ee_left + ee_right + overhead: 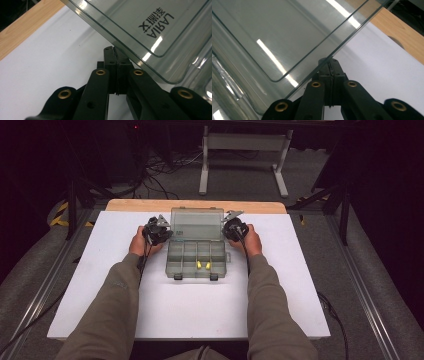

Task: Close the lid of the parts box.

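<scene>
Box (196, 254) sat mid-board, near far edge; lid (196, 224) raised. Left gripper (116, 58) and right gripper (329, 65) clenched, empty, each tucked under lid side edge. Advised: move both together, level.

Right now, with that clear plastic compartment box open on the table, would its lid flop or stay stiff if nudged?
The clear hinged lid probably stays stiff: its edges look straight and moulded. The clear plastic compartment box seems light, holding just two small yellow pieces, so it might slide on the smooth white table.

left tool (164, 231) jaws closed; right tool (227, 227) likewise
</scene>
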`<action>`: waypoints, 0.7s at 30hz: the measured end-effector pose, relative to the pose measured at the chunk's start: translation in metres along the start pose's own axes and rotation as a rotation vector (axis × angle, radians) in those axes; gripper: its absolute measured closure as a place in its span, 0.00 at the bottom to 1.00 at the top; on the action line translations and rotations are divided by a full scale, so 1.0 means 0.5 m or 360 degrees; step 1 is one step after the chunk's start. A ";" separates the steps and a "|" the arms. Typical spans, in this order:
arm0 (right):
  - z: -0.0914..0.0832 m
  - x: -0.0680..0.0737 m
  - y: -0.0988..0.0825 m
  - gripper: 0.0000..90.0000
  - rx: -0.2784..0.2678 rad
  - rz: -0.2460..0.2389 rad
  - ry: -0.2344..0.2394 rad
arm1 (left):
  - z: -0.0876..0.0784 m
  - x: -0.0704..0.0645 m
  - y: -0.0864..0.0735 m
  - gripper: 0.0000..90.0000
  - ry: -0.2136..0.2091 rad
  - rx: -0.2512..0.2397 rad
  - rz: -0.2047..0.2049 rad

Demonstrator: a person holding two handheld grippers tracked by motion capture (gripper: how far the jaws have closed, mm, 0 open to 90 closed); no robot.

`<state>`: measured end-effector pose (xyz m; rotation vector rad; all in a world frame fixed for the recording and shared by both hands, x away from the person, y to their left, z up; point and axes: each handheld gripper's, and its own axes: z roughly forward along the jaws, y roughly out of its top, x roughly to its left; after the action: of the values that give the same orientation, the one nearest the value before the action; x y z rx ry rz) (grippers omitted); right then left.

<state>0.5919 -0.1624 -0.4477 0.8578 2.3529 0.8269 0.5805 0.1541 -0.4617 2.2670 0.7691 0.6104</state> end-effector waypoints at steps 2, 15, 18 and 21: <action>-0.002 -0.001 0.000 1.00 -0.0021 0.0012 -0.0009 | 0.000 0.000 0.001 1.00 0.0007 -0.0002 -0.0002; -0.029 -0.001 0.013 1.00 -0.0197 0.0006 -0.0096 | -0.030 0.006 0.017 0.99 0.0082 -0.0156 -0.0035; -0.042 -0.001 0.019 1.00 -0.0254 0.0011 -0.0123 | -0.040 0.007 0.024 1.00 0.0100 -0.0177 -0.0018; -0.049 0.000 0.024 1.00 -0.0260 -0.0011 -0.0136 | -0.048 0.007 0.028 1.00 0.0103 -0.0193 -0.0019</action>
<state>0.5813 -0.1644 -0.4226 0.8002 2.1793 0.9459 0.5739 0.1582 -0.4348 2.1402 0.7555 0.7085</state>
